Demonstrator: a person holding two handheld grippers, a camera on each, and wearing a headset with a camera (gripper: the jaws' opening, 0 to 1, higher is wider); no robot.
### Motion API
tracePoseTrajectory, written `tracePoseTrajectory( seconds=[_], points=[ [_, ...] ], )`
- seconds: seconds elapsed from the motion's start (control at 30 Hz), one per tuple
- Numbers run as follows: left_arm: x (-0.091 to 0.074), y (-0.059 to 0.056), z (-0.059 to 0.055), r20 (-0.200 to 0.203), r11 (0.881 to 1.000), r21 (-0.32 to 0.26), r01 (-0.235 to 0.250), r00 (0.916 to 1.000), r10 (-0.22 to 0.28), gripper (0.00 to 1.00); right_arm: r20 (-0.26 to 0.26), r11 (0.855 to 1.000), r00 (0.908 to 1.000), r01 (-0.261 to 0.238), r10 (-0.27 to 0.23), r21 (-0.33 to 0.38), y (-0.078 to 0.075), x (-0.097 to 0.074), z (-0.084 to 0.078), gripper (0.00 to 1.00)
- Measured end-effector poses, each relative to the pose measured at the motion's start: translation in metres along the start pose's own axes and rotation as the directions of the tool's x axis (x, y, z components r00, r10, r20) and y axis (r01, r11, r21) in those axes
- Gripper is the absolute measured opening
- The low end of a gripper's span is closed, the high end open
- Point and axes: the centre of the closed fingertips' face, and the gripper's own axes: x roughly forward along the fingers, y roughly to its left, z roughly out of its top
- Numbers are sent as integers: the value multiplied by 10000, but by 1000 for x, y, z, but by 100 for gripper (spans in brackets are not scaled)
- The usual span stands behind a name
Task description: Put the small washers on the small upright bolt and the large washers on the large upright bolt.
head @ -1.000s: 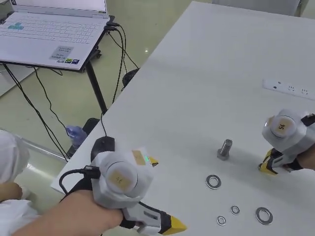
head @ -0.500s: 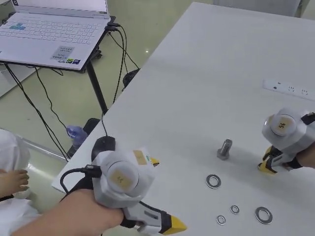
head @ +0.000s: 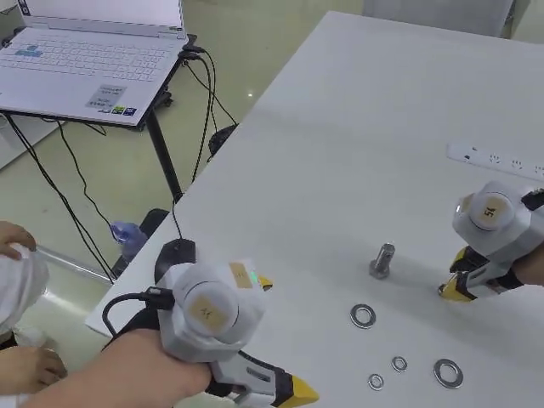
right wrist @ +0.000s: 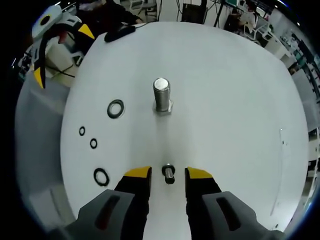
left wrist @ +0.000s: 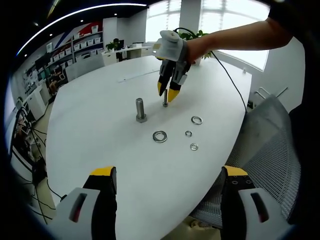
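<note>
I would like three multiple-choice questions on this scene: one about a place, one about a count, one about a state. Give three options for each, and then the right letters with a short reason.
1. Where does the small bolt stand?
A. between the jaws of the right gripper
B. at the far edge of the table
C. inside a ring of washers

2. How many washers lie on the table?
A. two
B. four
C. six

3. How do the jaws of the left gripper stand?
A. shut on a washer
B. shut, holding nothing
C. open, holding nothing

Key:
1 A: the right gripper view shows the small bolt upright between the two yellow tips, with a gap on each side.
2 B: two large and two small ones lie flat.
3 C: in the left gripper view the jaws are wide apart, with bare table between them.
</note>
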Motion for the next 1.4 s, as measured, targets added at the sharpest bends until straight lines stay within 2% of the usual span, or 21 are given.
tracePoseTrajectory(
  seconds=[0.2, 0.4, 0.53, 0.73, 0.9, 1.1, 1.4],
  points=[
    [-1, 0, 1, 29, 10000, 9, -40, 10000, 40, 87, 301, 9988, 9995, -76, 91, -492, 9, -7, 19, 30],
    [-3, -2, 3, 66, 10000, 71, -32, 10000, 32, 87, 452, 9966, 9987, -207, 243, -793, 22, -11, 31, 30],
    [-5, 0, 5, 80, 9999, 70, -99, 9999, 98, 86, 365, 9938, 9988, -291, 332, -1073, 31, -10, 32, 30],
    [-7, 0, 5, 93, 9998, 136, -122, 9999, 120, 86, 283, 9909, 9986, -410, 450, -1280, 37, -9, 32, 30],
    [-8, -1, 5, 115, 9998, 133, -120, 9999, 118, 86, 270, 9884, 9979, -540, 584, -1420, 49, -9, 33, 30],
    [-8, 0, 7, 188, 9994, 226, -254, 9995, 250, 86, 330, 9852, 9964, -722, 782, -1552, 67, -6, 33, 30],
    [-6, -5, 8, 298, 9995, 236, -199, 9994, 192, 87, 314, 9785, 9937, -1002, 1075, -1804, 97, -1, 26, 30]
  ],
)
